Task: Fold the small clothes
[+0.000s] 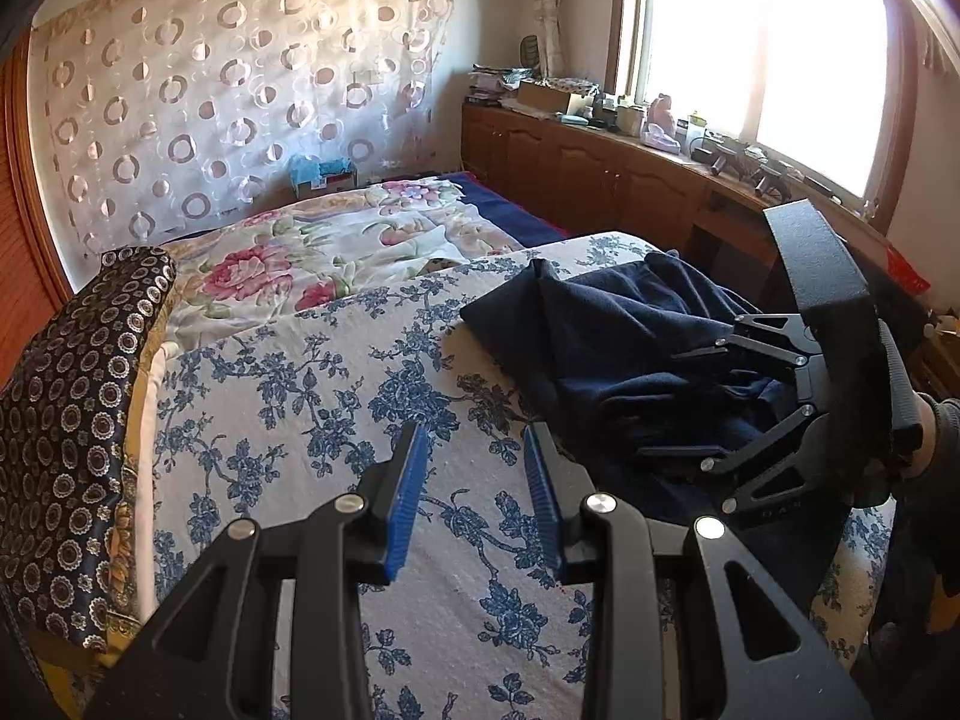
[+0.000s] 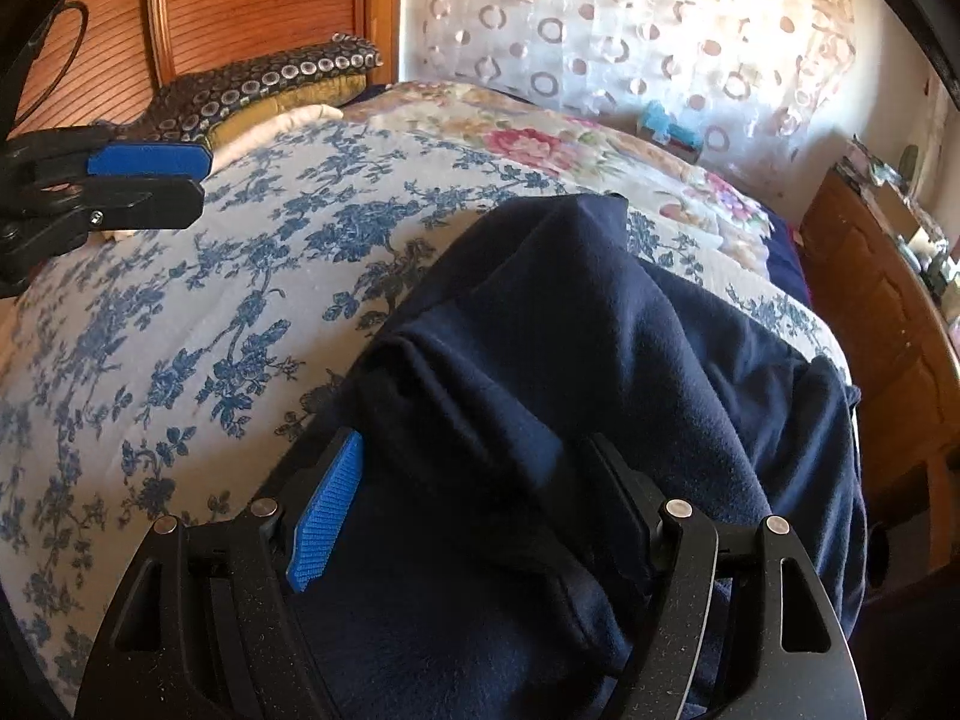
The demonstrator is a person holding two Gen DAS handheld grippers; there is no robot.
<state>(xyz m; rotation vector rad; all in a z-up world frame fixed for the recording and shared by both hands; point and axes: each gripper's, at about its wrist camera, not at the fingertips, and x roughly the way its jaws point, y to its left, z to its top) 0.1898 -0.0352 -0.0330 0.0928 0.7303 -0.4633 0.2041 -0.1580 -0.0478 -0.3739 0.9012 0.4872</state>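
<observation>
A dark navy garment (image 1: pixel 624 348) lies bunched on the blue-flowered bedspread (image 1: pixel 336 396), at the right of the left wrist view. It fills the middle of the right wrist view (image 2: pixel 588 360). My left gripper (image 1: pixel 477 450) is open and empty above the bedspread, left of the garment. My right gripper (image 2: pixel 480 468) is open, its jaws wide on either side of a fold of the garment and not closed on it. It also shows from the side in the left wrist view (image 1: pixel 690 402). The left gripper shows in the right wrist view (image 2: pixel 180 174) at far left.
A dark pillow with ring pattern (image 1: pixel 72 420) lies at the bed's left edge. A pink-flowered quilt (image 1: pixel 336 252) covers the far bed. A wooden cabinet (image 1: pixel 600 174) with clutter runs under the window (image 1: pixel 762 42). A wooden headboard (image 2: pixel 258 6) stands behind the pillow.
</observation>
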